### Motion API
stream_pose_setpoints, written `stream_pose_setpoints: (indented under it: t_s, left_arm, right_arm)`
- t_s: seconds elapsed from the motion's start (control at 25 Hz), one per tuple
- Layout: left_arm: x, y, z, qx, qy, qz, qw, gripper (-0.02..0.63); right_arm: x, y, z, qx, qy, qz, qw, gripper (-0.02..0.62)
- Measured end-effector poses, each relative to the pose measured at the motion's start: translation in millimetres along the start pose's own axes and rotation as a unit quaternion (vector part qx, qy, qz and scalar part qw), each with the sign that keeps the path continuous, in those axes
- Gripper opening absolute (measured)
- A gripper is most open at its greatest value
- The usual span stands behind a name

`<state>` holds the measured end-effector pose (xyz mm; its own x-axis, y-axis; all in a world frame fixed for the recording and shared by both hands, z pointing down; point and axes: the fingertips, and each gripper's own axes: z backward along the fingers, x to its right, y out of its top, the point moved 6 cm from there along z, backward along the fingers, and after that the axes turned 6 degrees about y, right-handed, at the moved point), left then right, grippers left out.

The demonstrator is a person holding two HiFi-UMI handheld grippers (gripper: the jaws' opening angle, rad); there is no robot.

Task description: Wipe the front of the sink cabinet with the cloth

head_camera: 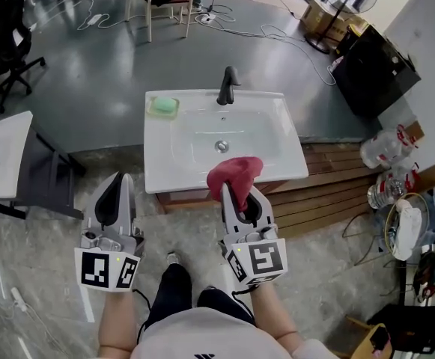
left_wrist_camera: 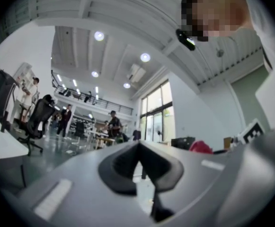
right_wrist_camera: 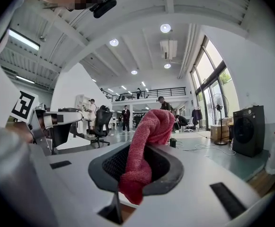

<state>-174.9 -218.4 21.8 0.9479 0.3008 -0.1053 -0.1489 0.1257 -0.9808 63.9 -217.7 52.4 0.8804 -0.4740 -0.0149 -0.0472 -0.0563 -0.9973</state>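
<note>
The white sink basin (head_camera: 277, 137) stands just ahead of me in the head view, and a thin strip of the brown cabinet front (head_camera: 191, 198) shows under its near edge. My right gripper (head_camera: 239, 191) is shut on a red cloth (head_camera: 234, 172), held up in front of the basin's near edge. In the right gripper view the cloth (right_wrist_camera: 146, 141) stands bunched between the jaws of the right gripper (right_wrist_camera: 136, 167) and rises above them. My left gripper (head_camera: 116, 182) hovers left of the sink, shut and empty, apart from the cabinet. The left gripper (left_wrist_camera: 138, 148) points upward, with the cloth (left_wrist_camera: 201, 147) off to its right.
A black faucet (head_camera: 227, 86) and a green soap block (head_camera: 162, 106) sit on the basin. A white table (head_camera: 0, 155) stands at left. Wooden planks (head_camera: 329, 189), plastic bottles (head_camera: 385, 152) and a black machine (head_camera: 370, 69) lie at right. Cables run over the floor behind.
</note>
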Motion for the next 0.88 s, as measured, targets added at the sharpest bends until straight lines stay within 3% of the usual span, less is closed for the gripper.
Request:
stream_pose_setpoints:
  t_s: [0.64,0.88]
  left_arm:
    - [86,-11,73,0.001,0.039,-0.009,0.9992,0.008]
    - [86,-26,97,-0.016,0.053,-0.008,0.9984,0.008]
  right_arm:
    - [9,-40,75,-0.020,0.066,0.004,0.998,0.061]
    - [-7,-59,80,-0.031,0.084,-0.005,0.996,0.061]
